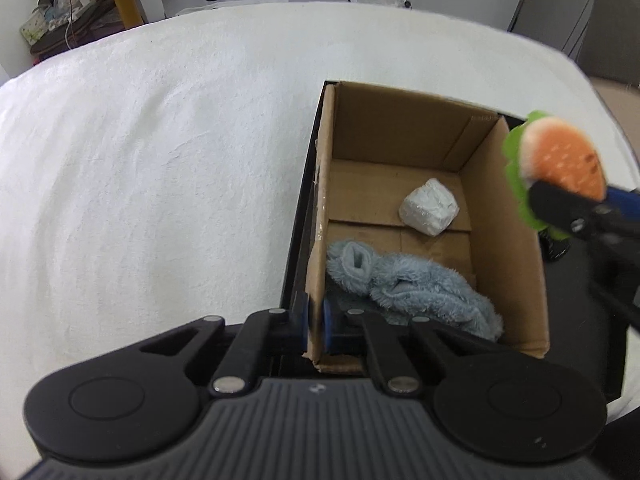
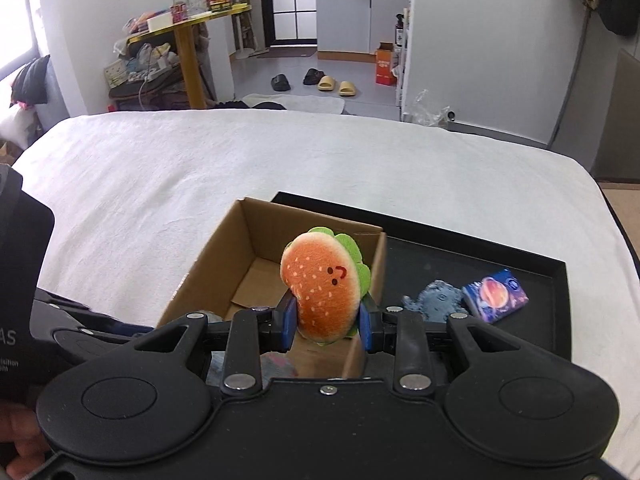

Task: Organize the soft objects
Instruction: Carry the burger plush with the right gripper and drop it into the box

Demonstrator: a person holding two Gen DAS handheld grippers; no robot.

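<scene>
An open cardboard box [image 1: 500, 240] stands at the left end of a black tray [image 2: 520, 264] on a white bedcover [image 1: 160, 160]. Inside the box lie a fluffy light-blue cloth [image 1: 412, 288] and a white wrapped bundle [image 1: 429, 207]. My left gripper [image 1: 318, 330] is shut on the box's near left wall, one blue pad on each side of the cardboard. My right gripper [image 2: 329, 322] is shut on a plush burger [image 2: 324, 284] with a green felt rim. It holds the burger [image 1: 564, 160] in the air above the box's right wall.
On the tray to the right of the box lie a blue-grey fuzzy item [image 2: 436, 300] and a small pack with a planet print [image 2: 496, 294]. Beyond the bed are a yellow table, slippers on the floor and a kitchen doorway. A hand [image 2: 20, 440] shows at the lower left.
</scene>
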